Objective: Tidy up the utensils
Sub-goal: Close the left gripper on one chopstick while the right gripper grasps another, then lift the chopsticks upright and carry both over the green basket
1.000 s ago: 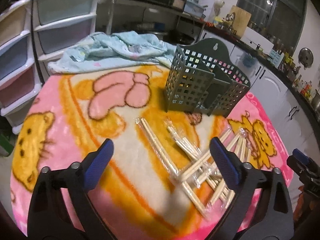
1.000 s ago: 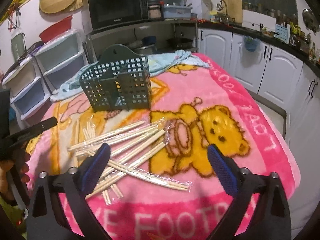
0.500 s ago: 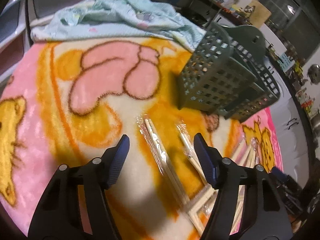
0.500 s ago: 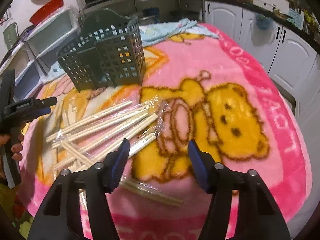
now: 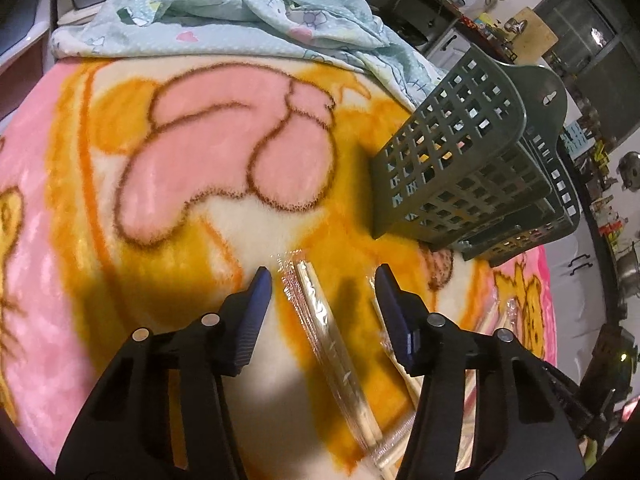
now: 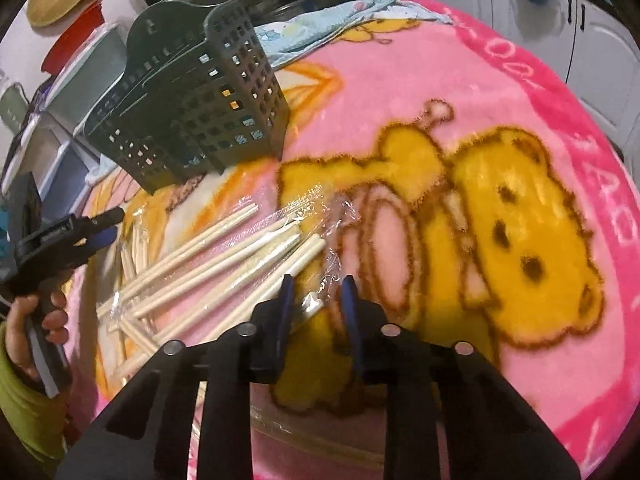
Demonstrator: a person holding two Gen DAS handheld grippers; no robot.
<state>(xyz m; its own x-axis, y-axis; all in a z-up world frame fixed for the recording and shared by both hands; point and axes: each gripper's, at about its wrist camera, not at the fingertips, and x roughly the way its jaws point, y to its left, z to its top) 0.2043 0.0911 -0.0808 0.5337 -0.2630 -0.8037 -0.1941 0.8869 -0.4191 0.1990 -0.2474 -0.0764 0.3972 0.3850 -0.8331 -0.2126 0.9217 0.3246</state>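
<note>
Chopsticks [image 6: 224, 264], pale wooden sticks in crinkly clear wrappers, on fuzzy blanket [image 6: 420, 92].

Wrapped chopsticks [image 6: 224, 264] beside green caddy [image 6: 192, 112]

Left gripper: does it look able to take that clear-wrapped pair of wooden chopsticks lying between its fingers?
Probably yes. The left gripper straddles the clear-wrapped pair of wooden chopsticks, its jaws closing with nothing lying over them; the green plastic lattice caddy stands clear beyond.

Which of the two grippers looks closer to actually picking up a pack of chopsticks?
Right. The right gripper is closing around a wrapped chopstick pack's end; the left gripper still straddles its pack with wide gaps.
</note>
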